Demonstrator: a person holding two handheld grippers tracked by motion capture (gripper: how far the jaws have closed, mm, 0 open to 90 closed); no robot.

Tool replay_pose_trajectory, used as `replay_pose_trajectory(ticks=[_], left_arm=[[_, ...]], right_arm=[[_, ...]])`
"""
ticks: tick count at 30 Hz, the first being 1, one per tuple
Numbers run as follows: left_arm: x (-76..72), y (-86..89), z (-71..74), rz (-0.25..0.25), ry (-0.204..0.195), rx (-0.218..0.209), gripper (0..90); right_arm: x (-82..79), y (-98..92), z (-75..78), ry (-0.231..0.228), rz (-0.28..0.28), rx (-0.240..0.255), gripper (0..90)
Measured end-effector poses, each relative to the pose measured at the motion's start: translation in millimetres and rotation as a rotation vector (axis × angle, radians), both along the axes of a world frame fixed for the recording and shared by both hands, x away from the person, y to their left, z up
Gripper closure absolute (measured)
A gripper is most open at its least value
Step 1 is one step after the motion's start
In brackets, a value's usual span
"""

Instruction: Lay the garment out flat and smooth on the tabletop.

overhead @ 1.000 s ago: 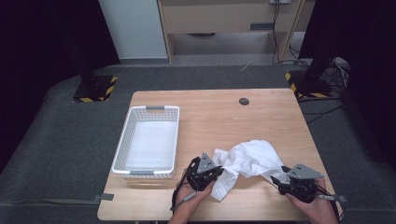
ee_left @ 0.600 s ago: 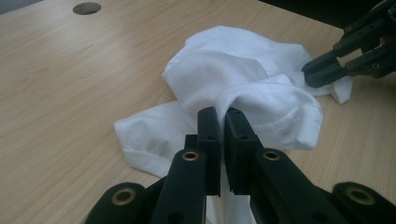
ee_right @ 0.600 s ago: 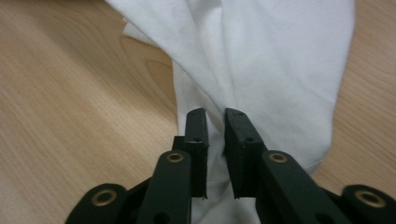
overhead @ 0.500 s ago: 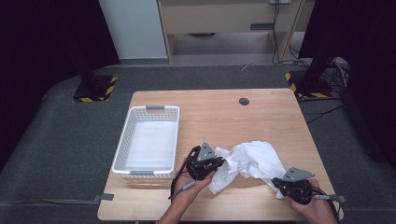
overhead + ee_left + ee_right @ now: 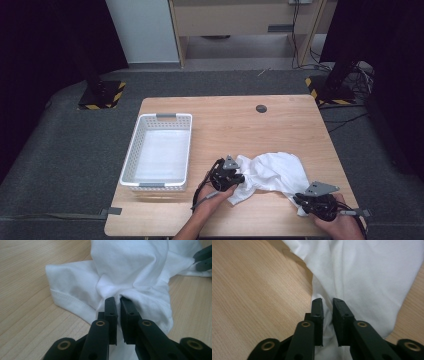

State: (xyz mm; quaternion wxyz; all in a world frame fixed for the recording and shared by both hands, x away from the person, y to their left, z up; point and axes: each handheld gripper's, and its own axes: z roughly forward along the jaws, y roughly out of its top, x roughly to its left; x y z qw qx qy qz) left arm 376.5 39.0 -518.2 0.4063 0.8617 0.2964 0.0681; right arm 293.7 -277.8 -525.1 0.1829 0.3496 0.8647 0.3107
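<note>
Left gripper view shows the left gripper (image 5: 116, 300) clamped on a thin pinch of crumpled white cotton garment (image 5: 140, 267), as is the right gripper (image 5: 327, 301), whose jaws have just been easing wider, so a pull apart may slip the fabric free.

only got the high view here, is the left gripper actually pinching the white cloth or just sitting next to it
Observer: Pinching. In the left gripper view the left gripper has its jaws nearly together on a bunched fold of the white cloth.
Operator: and the right one
Observer: The right gripper also has cloth between its jaws; they have just opened slightly from their tightest, so I can't confirm a firm grip.
Operator: any hem or edge visible
Observer: Yes, the left gripper view shows a stitched hem lying on the table, left of the jaws.
</note>
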Motion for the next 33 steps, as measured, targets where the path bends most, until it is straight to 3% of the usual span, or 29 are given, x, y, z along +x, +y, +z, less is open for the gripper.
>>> replay_pose_trajectory(ticks=[4, 7, 11, 16, 22, 25, 28, 33], left_arm=[[-2.2, 4.9, 9.8, 0.027, -0.022, -0.033, 86.7], [-6.2, 6.7, 22.0, 0.022, -0.044, -0.050, 87.1], [-7.2, 2.2, 24.2, 0.003, -0.039, -0.040, 87.0], [-4.8, -4.8, 14.1, -0.012, 0.013, -0.044, 87.1], [-6.6, -24.0, 1.3, -0.063, 0.037, -0.019, 87.0], [-9.0, -32.6, -5.5, -0.085, 0.027, 0.025, 87.0], [-9.1, -33.9, -6.4, -0.082, 0.027, 0.027, 86.9], [-14.0, -31.3, 1.1, -0.066, -0.006, 0.024, 87.1]], right_arm=[[-0.1, 2.1, 4.9, -0.048, -0.007, -0.004, 59.6], [0.7, 2.8, 11.2, -0.080, -0.011, 0.027, 49.6], [1.9, 6.5, 17.8, -0.113, 0.002, 0.052, 41.2], [3.5, 10.1, 19.3, -0.131, 0.020, 0.064, 35.6], [0.8, 15.2, 21.9, -0.157, 0.033, 0.069, 32.7], [-0.3, 20.5, 23.1, -0.165, 0.046, 0.055, 32.0], [-0.4, 25.6, 24.1, -0.174, 0.062, 0.037, 31.0], [-1.5, 36.8, 27.4, -0.180, 0.098, 0.000, 31.9]])
